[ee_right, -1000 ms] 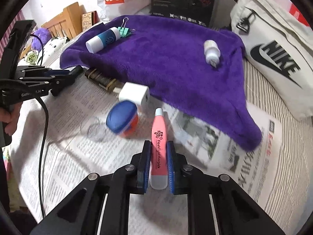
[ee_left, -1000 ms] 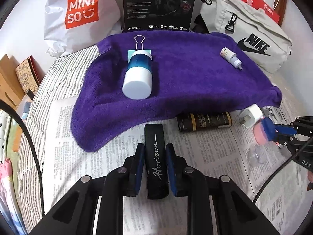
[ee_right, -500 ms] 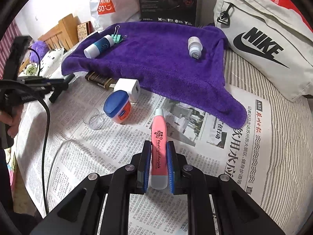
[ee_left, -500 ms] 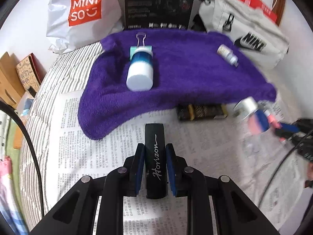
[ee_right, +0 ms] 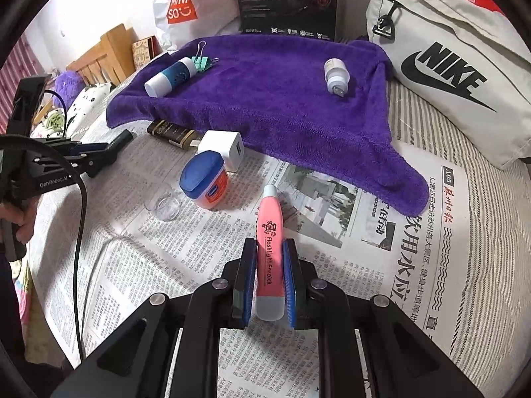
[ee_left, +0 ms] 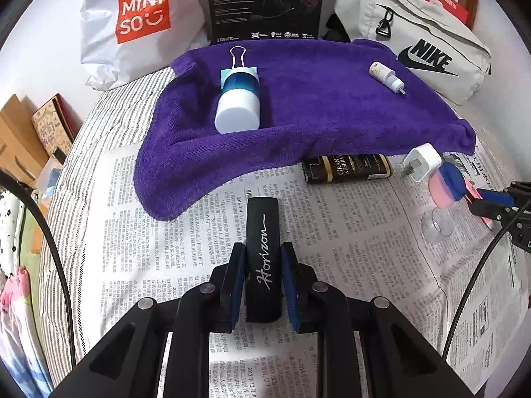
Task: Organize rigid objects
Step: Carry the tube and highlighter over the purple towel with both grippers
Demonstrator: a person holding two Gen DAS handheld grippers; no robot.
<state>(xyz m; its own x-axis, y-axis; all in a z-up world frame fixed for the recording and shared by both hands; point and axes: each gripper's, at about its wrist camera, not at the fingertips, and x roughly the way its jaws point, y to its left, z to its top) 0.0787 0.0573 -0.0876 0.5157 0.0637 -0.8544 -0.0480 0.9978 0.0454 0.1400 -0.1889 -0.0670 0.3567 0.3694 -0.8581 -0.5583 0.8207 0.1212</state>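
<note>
— What have your claws got?

— My left gripper (ee_left: 263,277) is clamped on the black Horizon case (ee_left: 263,258), low centre of frame, over the newspaper (ee_left: 348,248). My right gripper (ee_right: 269,280) pinches the pink flashlight (ee_right: 270,248).

— And beyond?

— Mid-frame left, the blue-lidded jar (ee_right: 205,179) and white charger (ee_right: 222,147); higher up, the purple towel (ee_right: 265,99) carries a white-and-blue bottle (ee_right: 169,78) — upper left — beside a binder clip (ee_right: 203,59).

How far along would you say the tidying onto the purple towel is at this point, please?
Done: the blue-and-white bottle, binder clip and small USB light lie on the purple towel. In hand: left gripper clamps the black Horizon case; right gripper the pink flashlight. Left on the newspaper: jar, charger, dark box, clear cup.
</note>
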